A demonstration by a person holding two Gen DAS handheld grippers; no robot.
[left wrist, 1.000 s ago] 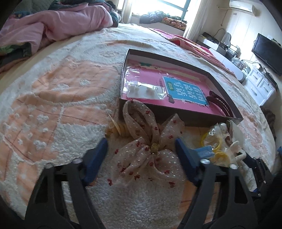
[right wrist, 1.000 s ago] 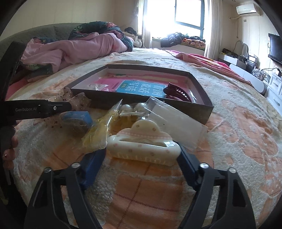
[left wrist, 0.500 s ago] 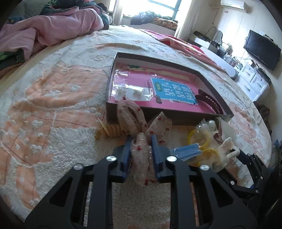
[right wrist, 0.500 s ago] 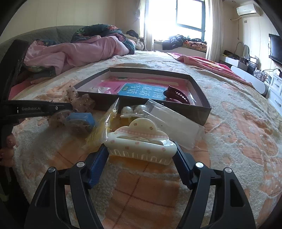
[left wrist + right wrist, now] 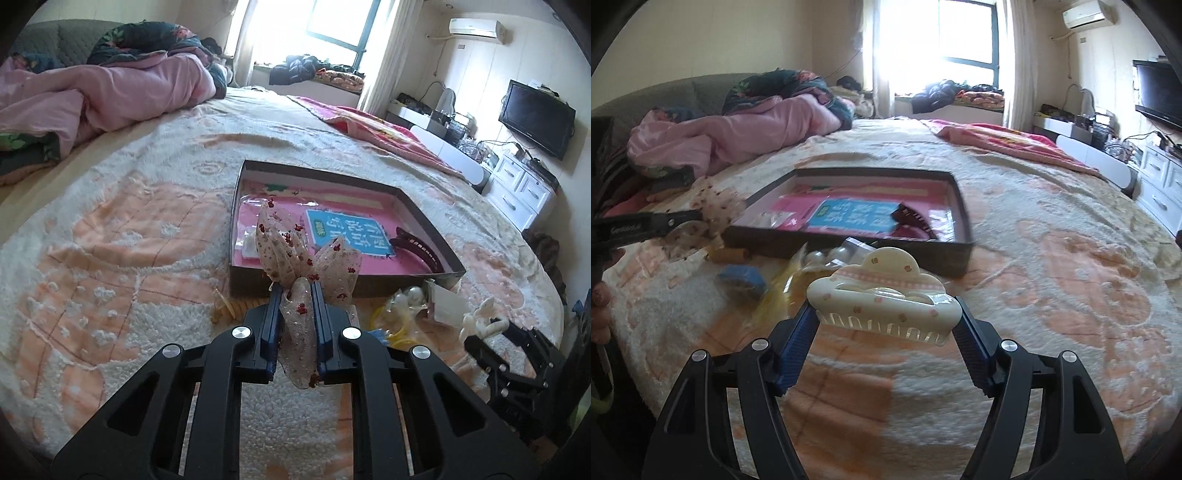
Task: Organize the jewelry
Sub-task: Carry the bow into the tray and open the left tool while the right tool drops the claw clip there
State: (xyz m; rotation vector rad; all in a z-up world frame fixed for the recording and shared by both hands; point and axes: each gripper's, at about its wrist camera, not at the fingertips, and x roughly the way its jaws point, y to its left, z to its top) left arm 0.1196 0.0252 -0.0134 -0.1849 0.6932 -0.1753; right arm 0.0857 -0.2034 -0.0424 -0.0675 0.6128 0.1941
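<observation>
My left gripper (image 5: pixel 297 295) is shut on a sheer dotted fabric bow (image 5: pixel 306 258) and holds it lifted above the bedspread, just in front of the dark shallow box (image 5: pixel 424 218). My right gripper (image 5: pixel 884 317) is shut on a cream cloud-shaped hair claw (image 5: pixel 882 299) and holds it lifted above the bed, near the box (image 5: pixel 960 206). The box has a pink lining, a blue card (image 5: pixel 345 230), a dark red hair claw (image 5: pixel 413 247) and a clear bag (image 5: pixel 251 240).
On the bedspread before the box lie a clear packet with pearls and yellow rings (image 5: pixel 402 306), a blue item (image 5: pixel 742 280) and a tan comb-like clip (image 5: pixel 236 306). A pink duvet (image 5: pixel 110 96) lies at the far left. A TV and drawers stand at right.
My left gripper closed on the bow and lifted it off the bed towards the box. My right gripper closed on the cream claw and raised it.
</observation>
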